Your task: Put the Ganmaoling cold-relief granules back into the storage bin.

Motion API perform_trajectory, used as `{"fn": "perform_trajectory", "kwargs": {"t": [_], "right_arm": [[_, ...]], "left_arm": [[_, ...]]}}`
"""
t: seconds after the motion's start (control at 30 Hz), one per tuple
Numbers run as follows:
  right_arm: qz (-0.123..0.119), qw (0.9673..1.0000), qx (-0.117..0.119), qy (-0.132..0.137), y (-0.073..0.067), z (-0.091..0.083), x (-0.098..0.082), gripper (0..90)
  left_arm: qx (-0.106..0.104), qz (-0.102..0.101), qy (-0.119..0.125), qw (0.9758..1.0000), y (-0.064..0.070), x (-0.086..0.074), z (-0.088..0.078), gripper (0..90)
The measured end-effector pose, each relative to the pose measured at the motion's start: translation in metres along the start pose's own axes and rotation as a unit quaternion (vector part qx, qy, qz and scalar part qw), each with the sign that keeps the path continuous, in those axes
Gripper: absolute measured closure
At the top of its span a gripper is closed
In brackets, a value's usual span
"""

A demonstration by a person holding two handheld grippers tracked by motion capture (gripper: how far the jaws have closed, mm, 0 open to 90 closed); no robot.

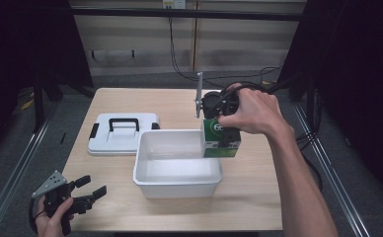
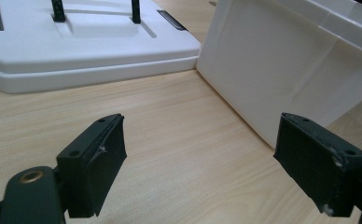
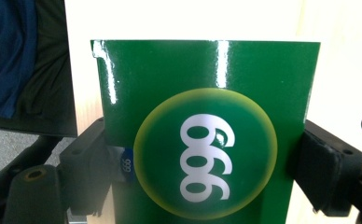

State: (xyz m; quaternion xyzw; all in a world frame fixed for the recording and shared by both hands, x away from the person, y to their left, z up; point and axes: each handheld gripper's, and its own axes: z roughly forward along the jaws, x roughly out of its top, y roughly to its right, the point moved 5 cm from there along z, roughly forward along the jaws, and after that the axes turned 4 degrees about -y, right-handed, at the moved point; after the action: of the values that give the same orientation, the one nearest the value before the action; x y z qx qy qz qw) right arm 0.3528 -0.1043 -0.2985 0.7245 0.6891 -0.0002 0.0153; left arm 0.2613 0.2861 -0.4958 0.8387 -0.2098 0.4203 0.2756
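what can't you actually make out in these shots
- Green box, high view: its top is covered by the right gripper and the hand.
- Green box, right gripper view: its lower part is cut off by the bottom edge.
- White bin, left gripper view: one outer wall shows; the inside is out of sight.
- White lid, left gripper view: its handle is cut off by the top edge.
- Left gripper, high view: the hand covers its rear.

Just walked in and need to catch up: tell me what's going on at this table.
A person works with two handheld grippers. The right gripper is clamped on a green box, holding it at the right rim of the open white bin. The left gripper rests open near the table's front left corner. The bin's lid lies beside the bin.
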Motion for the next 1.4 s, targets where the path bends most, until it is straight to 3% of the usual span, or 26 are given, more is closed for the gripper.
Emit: {"fn": "perform_trajectory", "kwargs": {"t": [0.13,0.57,0.67,0.97,1.4], "right_arm": [[-0.01,0.9998,0.016,0.001,0.001,0.009,0.016,16.1],[-0.025,0.9992,0.027,-0.013,0.007,0.033,0.042,16.1],[-0.024,0.9995,0.022,-0.004,0.008,0.038,0.048,16.1],[-0.03,0.9989,0.028,-0.023,0.011,0.06,0.053,16.1],[-0.023,0.9987,0.042,-0.016,0.012,0.088,0.053,16.0]], "left_arm": [[0.0,0.001,0.002,1.0,0.001,0.0,-0.001,15.9],[-0.001,0.001,0.003,1.0,0.001,0.0,-0.001,15.9],[-0.002,0.0,0.003,1.0,0.0,0.0,-0.001,15.9],[-0.002,0.0,0.003,1.0,0.001,0.0,-0.001,15.9],[-0.002,0.001,0.001,1.0,0.001,0.0,-0.001,15.9]]}}
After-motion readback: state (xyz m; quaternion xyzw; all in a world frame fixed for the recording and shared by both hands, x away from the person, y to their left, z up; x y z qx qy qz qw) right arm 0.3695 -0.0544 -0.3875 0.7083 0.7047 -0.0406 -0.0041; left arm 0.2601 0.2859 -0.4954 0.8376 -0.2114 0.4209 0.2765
